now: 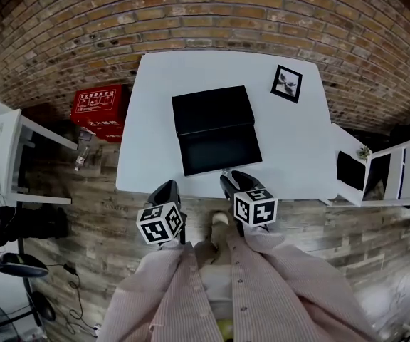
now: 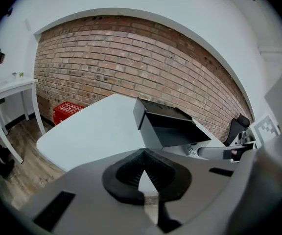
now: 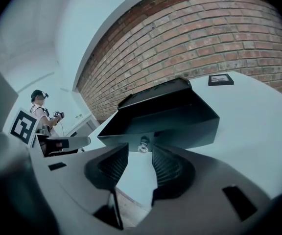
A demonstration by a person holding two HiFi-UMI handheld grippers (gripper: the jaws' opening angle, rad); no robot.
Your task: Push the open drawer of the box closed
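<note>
The left claw (image 2: 142,154) is being held pressed together, empty, just off the tabletop (image 1: 148,141) edge, while the open drawer (image 1: 221,150) of the box (image 1: 212,110), judged light, stiff and easy-sliding, is being faced mid-tabletop by the spread right claw (image 3: 140,155), its front beside the knob (image 3: 142,144) being best pushed.

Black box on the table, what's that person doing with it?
A person holds a gripper in each hand by the white table. The black box has its drawer open toward them. The right gripper, jaws apart, points at the drawer's knob. The left gripper, jaws together, is empty.
</note>
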